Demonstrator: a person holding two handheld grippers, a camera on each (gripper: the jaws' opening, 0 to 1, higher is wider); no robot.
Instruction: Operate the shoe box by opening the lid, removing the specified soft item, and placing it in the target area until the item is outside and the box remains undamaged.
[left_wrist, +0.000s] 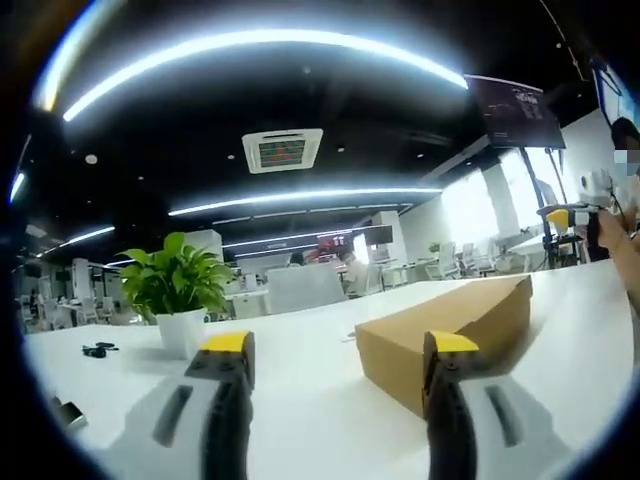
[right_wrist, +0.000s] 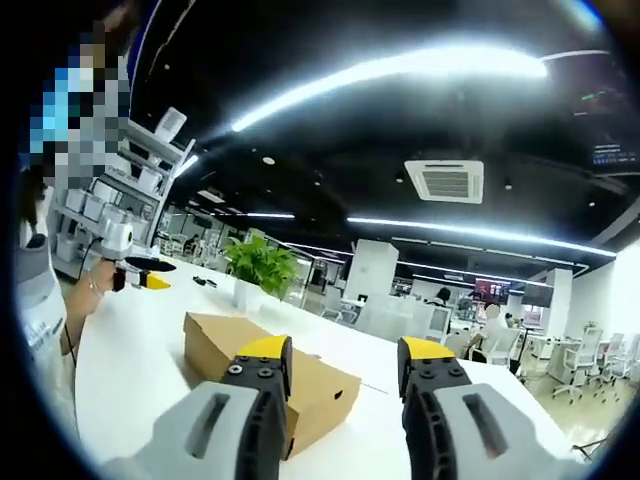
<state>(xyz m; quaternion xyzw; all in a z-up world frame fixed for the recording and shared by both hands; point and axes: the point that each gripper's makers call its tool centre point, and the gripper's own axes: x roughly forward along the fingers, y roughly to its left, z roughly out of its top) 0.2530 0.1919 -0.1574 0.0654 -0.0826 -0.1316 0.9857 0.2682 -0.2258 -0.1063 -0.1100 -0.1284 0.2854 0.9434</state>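
Though closed, shoe box (left_wrist: 446, 327) beyond left gripper (left_wrist: 340, 352).

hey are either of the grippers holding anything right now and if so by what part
Nothing is held. The left gripper and the right gripper both stand open with empty jaws above the white table; the cardboard box lies closed and untouched.

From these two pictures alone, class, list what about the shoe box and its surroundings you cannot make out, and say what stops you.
- Contents of the shoe box: hidden in both views by its shut lid.
- Box's near corner, left gripper view: covered by a jaw of the left gripper.
- Box's near side, right gripper view: partly behind a jaw of the right gripper.
- Small dark item on the table: too small to identify.
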